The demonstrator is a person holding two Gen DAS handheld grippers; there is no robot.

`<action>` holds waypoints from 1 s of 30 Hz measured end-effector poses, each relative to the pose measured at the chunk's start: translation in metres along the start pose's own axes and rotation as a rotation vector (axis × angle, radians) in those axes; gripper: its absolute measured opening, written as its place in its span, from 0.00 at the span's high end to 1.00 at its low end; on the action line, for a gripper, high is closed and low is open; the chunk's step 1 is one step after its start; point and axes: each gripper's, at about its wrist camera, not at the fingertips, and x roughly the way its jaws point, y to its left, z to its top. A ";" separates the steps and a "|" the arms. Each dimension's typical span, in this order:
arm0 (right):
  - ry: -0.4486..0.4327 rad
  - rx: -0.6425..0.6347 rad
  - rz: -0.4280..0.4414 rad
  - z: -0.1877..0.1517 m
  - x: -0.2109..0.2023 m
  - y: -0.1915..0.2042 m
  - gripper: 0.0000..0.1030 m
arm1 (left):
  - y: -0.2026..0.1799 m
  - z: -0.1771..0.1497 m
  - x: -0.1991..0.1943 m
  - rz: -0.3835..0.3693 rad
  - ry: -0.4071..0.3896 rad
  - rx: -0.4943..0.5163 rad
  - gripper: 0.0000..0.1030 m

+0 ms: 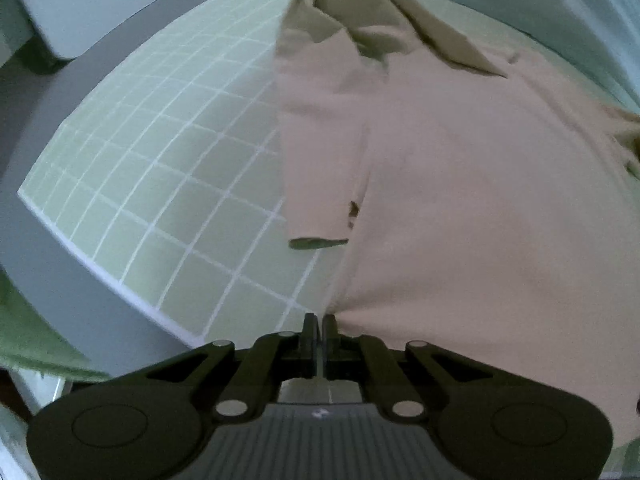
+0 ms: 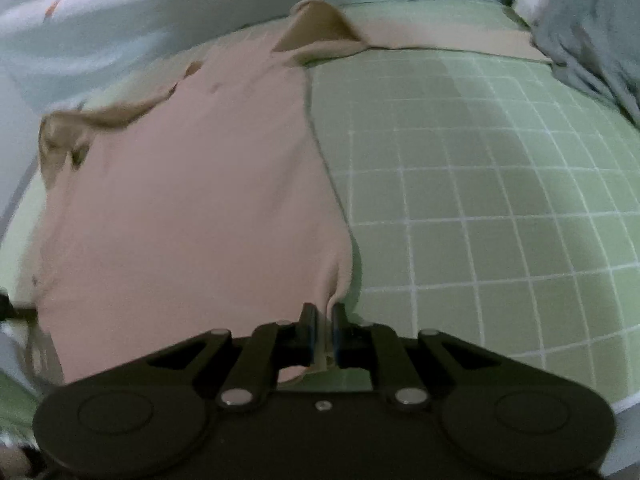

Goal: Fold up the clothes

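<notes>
A pale pink long-sleeved shirt (image 1: 460, 200) lies spread on a green grid mat (image 1: 160, 180), with its tan collar part (image 1: 360, 12) at the far end. One sleeve (image 1: 320, 160) is folded along the body. My left gripper (image 1: 320, 320) is shut on the near left corner of the hem, and the cloth puckers toward its fingers. In the right wrist view the same shirt (image 2: 192, 200) fills the left half. My right gripper (image 2: 323, 312) pinches the near right hem corner, a fold of cloth standing between its fingers.
The grid mat (image 2: 480, 200) lies bare to the right of the shirt. A heap of grey-blue clothes (image 2: 592, 32) sits at the far right corner. Pale patterned fabric (image 2: 100, 20) runs along the far edge. The grey table edge (image 1: 60, 260) and a green cloth (image 1: 32, 340) lie at the left.
</notes>
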 end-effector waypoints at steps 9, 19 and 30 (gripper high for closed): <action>-0.033 -0.094 -0.015 0.021 -0.003 0.000 0.53 | -0.035 -0.002 -0.046 -0.031 -0.095 0.016 0.72; -0.177 -0.232 -0.015 0.073 0.010 0.040 0.01 | -0.042 0.019 -0.075 0.024 -0.211 0.054 0.28; -0.177 -0.235 -0.109 0.119 0.073 0.150 0.01 | 0.045 0.107 -0.009 0.042 -0.144 0.036 0.26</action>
